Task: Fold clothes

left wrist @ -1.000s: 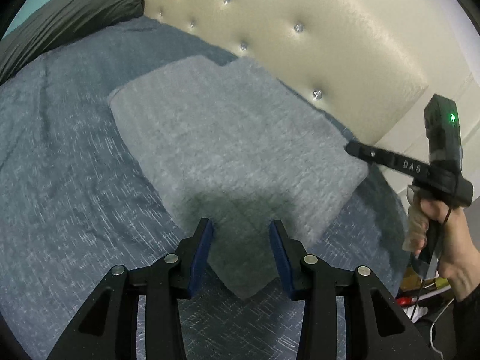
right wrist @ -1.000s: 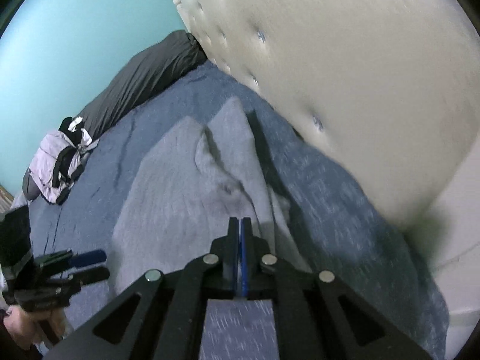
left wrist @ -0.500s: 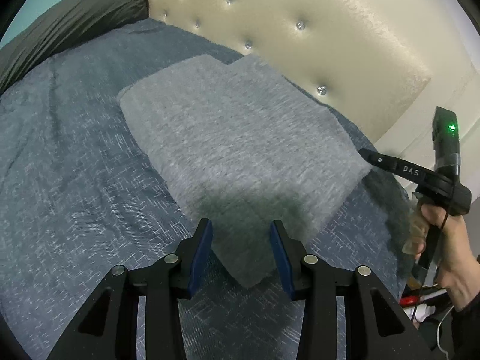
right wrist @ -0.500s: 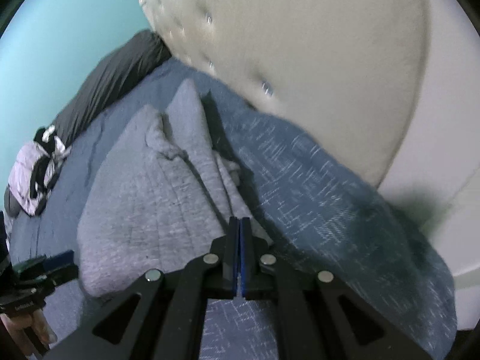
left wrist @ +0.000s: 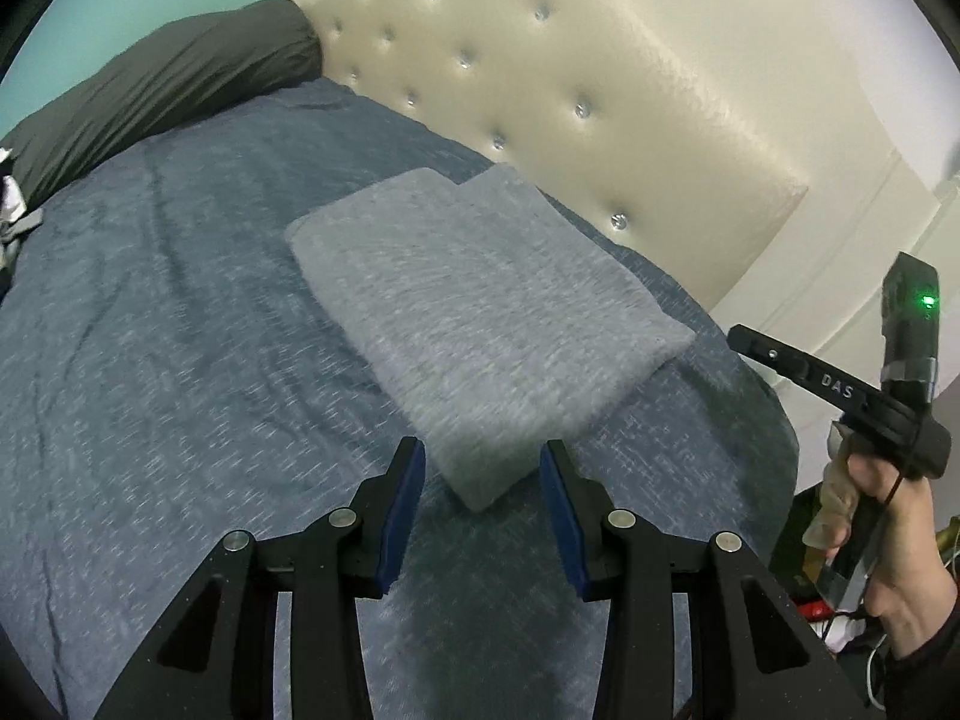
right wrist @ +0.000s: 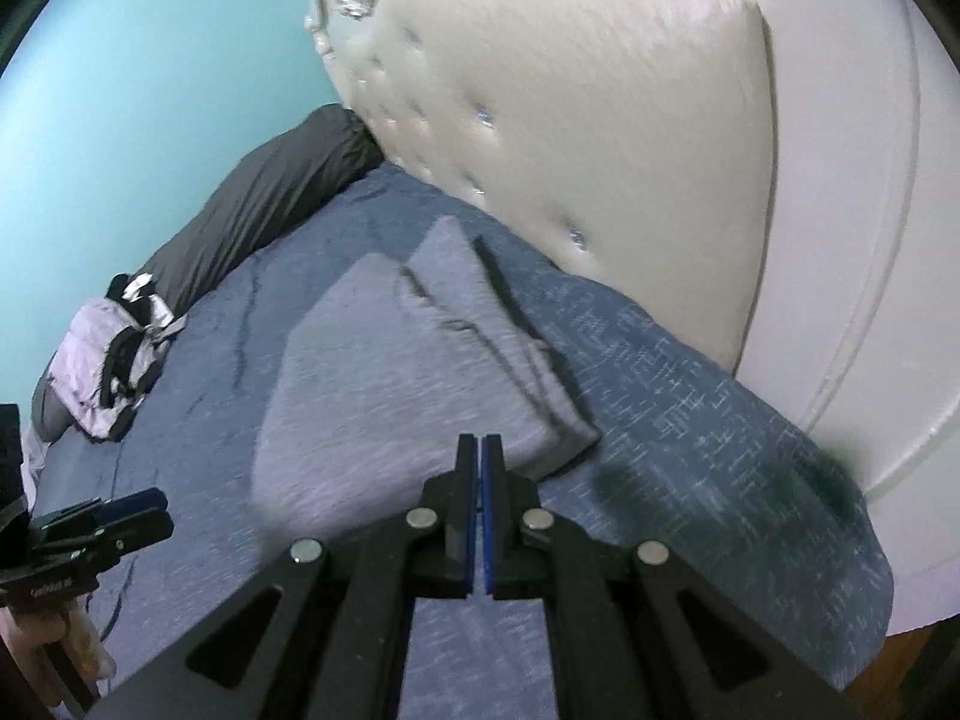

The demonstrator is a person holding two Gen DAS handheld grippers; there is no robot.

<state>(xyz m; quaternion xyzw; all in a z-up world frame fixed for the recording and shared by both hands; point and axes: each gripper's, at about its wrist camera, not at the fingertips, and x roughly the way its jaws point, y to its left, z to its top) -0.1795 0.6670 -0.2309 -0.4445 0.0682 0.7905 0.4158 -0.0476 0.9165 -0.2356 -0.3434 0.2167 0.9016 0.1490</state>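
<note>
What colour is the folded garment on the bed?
Light heathered grey; the folded garment shows best in the left wrist view, on the darker blue-grey bed cover.

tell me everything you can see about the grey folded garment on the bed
The light grey heathered knit garment lies folded into a flat, roughly rectangular stack on the blue-grey bedspread, close to the cream tufted headboard. Its top face is smooth; the right wrist view shows layered folds and creases along the headboard side. One corner points toward the camera. Neither gripper touches it; only the bedspread does.
</note>
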